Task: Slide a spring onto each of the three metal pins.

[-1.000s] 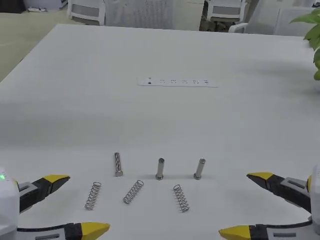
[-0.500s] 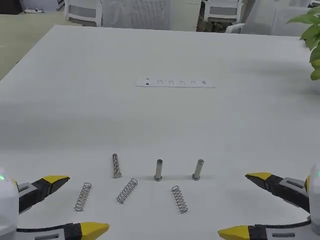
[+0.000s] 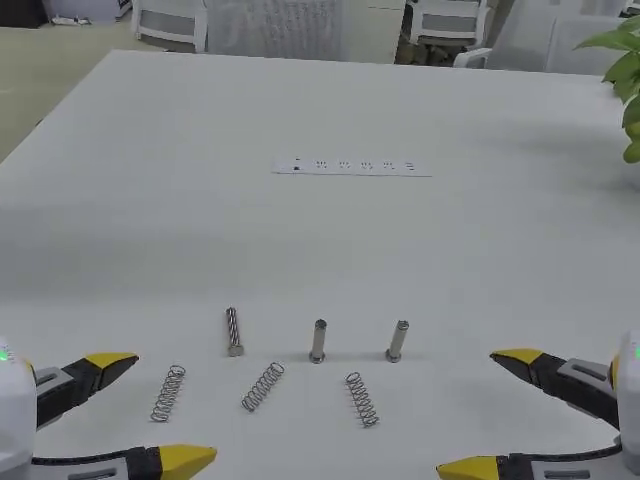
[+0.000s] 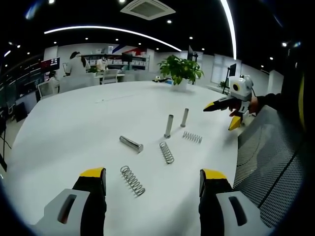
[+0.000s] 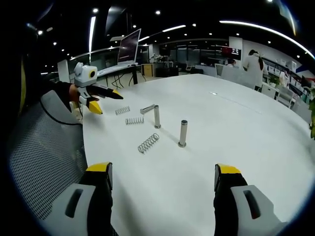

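Fingers spread, the yellow-tipped left gripper (image 4: 152,173) and right gripper (image 5: 163,168) flank three loose silver coil springs (image 3: 263,386) at the white counter's (image 3: 320,230) 6 o'clock, just short of three steel pins (image 3: 318,341). A careless nudge could topple the two upright pins (image 3: 397,340) or send springs rolling.

No writing can be read. The white power strip (image 3: 352,166) on the tabletop (image 3: 480,250) bears small dark marks too fine to make out. In the left gripper view, the lettering on a red panel (image 4: 50,63) on the far wall is blurred.
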Available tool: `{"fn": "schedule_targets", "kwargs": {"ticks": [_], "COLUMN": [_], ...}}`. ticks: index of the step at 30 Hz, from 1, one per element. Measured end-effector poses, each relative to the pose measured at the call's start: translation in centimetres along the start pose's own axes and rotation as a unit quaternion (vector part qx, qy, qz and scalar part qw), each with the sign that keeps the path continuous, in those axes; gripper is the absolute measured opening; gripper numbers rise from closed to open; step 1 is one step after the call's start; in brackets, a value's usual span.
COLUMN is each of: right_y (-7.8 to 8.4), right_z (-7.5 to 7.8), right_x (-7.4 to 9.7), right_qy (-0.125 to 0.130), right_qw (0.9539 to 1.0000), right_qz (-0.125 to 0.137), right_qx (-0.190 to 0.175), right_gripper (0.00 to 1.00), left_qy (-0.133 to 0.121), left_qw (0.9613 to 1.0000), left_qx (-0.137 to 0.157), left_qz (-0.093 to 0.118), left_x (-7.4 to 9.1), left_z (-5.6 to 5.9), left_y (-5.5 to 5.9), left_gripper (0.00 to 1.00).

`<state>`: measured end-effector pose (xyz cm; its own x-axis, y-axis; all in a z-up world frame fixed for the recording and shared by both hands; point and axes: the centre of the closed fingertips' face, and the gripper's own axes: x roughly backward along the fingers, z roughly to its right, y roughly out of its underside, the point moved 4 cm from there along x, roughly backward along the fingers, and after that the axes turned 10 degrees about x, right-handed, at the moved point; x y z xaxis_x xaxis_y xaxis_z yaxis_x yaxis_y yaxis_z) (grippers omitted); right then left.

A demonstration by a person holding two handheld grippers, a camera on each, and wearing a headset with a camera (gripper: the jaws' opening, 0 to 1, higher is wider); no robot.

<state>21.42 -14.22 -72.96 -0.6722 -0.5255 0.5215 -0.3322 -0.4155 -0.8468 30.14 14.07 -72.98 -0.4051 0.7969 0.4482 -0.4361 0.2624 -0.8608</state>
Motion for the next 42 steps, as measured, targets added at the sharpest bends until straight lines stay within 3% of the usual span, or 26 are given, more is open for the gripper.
{"fn": "schedule_targets", "kwargs": {"ticks": [19,30,38,42], "right_y": [0.0,0.0,0.0,0.1], "right_z": [0.0,0.0,0.0,0.0], "right_x": [0.1,0.1,0.1,0.1], "right_qy": [0.001,0.003,0.003,0.003], "right_qw": [1.0,1.0,1.0,1.0], "right_qz": [0.0,0.0,-0.001,-0.003], "right_qx": [0.001,0.001,0.001,0.0], "right_gripper": [0.84,0.84,0.83,0.83], "left_qy": [0.002,-0.01,-0.029,-0.034], "left_qw": [1.0,0.9997,0.9991,0.9987], "left_qx": [-0.009,-0.021,-0.03,-0.038], "left_qz": [0.001,0.007,0.001,-0.009], "left_x": [-0.4,-1.3,-3.4,-4.5], "left_z": [-0.2,-1.4,-2.5,-2.7], "left_y": [-0.9,-3.3,-5.4,-5.9], "left_gripper": [0.73,0.64,0.53,0.5]}}
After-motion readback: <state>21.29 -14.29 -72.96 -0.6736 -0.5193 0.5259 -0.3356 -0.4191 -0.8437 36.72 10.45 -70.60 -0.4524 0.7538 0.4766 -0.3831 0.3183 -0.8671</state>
